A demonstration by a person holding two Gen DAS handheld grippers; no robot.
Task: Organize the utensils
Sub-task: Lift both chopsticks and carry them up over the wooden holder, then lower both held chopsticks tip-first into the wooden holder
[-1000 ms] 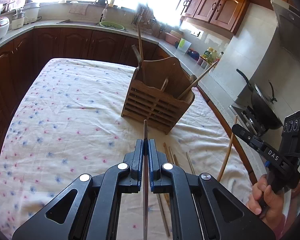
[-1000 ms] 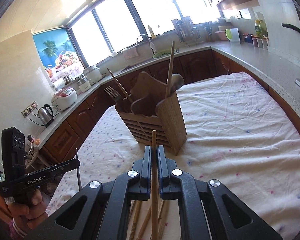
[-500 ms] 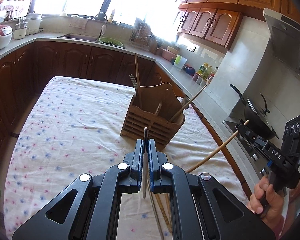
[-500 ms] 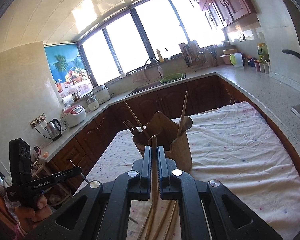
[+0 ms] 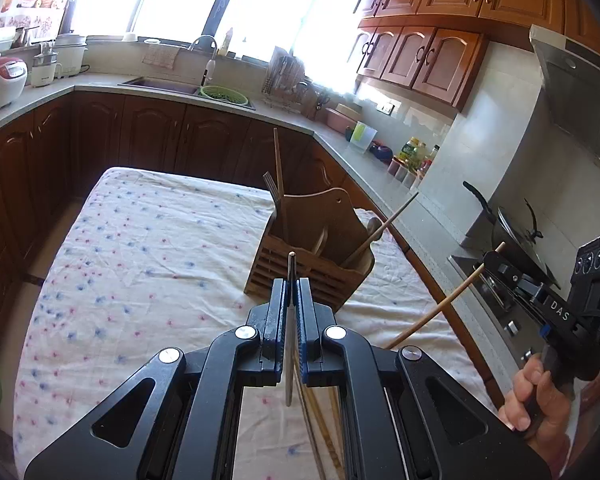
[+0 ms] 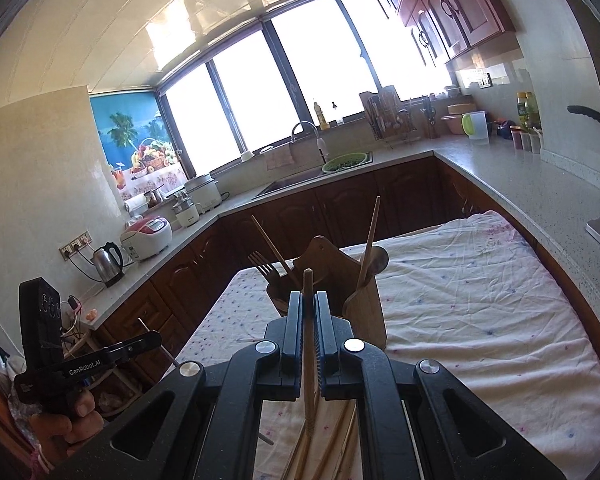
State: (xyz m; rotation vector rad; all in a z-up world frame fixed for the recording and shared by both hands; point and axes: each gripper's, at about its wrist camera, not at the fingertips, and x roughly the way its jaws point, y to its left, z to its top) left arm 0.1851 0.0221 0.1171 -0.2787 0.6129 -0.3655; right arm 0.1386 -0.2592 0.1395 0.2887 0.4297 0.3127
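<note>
**A:** Chopsticks first: what were you holding, and where was the holder?

**B:** My left fingers [image 5: 291, 300] were clamped shut on a thin metal chopstick [image 5: 290, 320], and my right fingers [image 6: 309, 312] were clamped on a wooden chopstick [image 6: 308, 340]. Each stick ran lengthwise through its gap, tip poking out at twelve o'clock and tail hanging back toward six. The wooden utensil holder [image 5: 320, 248] stood on the cloth-covered table [image 5: 140, 248], just past both tips at twelve o'clock, well apart from them.

**A:** What was in it already?

**B:** A fork [image 6: 262, 266], a spoon and a couple of chopsticks leaning out. More sticks lay loose on the cloth at six o'clock, under my fingers.

**A:** How would you have done the drop well?

**B:** I judged it best to go one hand at a time: carry the tip above the rim, tilt the stick steeper so it pointed into a compartment, and only loosen once the tip was inside. Otherwise it could glance off the leaning sticks.
</note>
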